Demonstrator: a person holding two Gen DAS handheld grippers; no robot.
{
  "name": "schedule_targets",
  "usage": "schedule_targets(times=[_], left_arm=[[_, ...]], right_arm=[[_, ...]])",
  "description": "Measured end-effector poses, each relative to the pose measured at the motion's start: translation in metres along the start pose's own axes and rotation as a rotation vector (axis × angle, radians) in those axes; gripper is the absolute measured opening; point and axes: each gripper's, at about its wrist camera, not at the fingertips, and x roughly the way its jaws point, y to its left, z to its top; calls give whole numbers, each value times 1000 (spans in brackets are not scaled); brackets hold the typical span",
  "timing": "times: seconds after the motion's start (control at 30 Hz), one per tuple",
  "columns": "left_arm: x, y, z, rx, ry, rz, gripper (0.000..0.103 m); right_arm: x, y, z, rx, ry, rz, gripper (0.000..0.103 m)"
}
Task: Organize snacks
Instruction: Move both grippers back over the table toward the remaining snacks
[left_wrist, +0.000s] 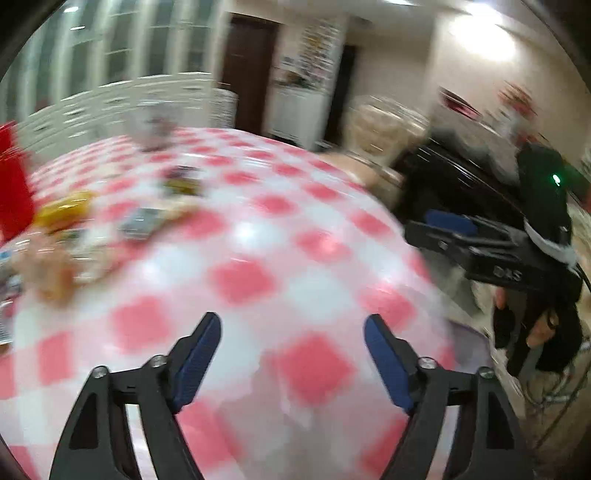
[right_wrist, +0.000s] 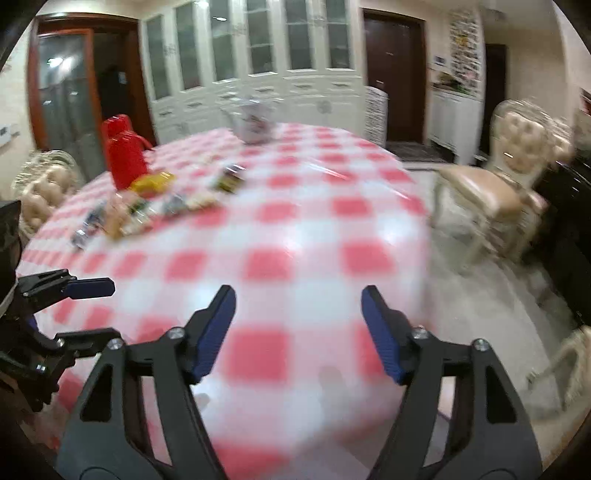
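Several snack packets lie scattered on the far left of the red-and-white checked table (left_wrist: 303, 229): a yellow packet (left_wrist: 64, 212), a grey one (left_wrist: 142, 223) and a dark one (left_wrist: 181, 181). The right wrist view shows the same spread, with the yellow packet (right_wrist: 151, 182), the dark packet (right_wrist: 231, 177) and small wrappers (right_wrist: 136, 218). My left gripper (left_wrist: 292, 323) hangs open and empty over bare cloth, well short of the snacks. My right gripper (right_wrist: 298, 291) is also open and empty above the table (right_wrist: 303, 221). Both views are blurred.
A red flask (right_wrist: 123, 155) stands behind the snacks, and a clear container (right_wrist: 255, 122) sits at the table's far edge. A cushioned chair (right_wrist: 495, 184) stands right of the table. A blue-padded finger (right_wrist: 90, 288) of the left gripper shows at the left edge.
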Motion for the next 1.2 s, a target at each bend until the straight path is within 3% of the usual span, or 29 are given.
schedule_targets(times=[0.17,0.23,0.37,0.47,0.6,0.83,0.93,1.13,1.2], left_arm=[[-11,90,15,-150,-47,162,84],[-14,123,18,-212,-80,272,84],[-35,177,7,-378,-229,441,84],[-48,204,-5,-465,-296,434,84],[-64,225,-10,-510,-335,513,84],[-74,258,-21,-641,-291,533,84],[-68,264,-25,-669,-272,506,84],[-51,249,-22,-611,-215,473,84],[-46,242,-20,-582,-206,473,84]], right_arm=[[76,47,59,-19,35,107,78],[111,64,82,-5,27,147,78],[196,103,141,-12,30,139,78],[264,132,183,-32,64,111,78],[351,161,237,-6,148,54,78],[454,206,276,-90,283,-42,78],[477,214,277,-110,339,-68,78],[495,218,259,-137,411,-53,78],[490,211,255,-99,367,-33,74]])
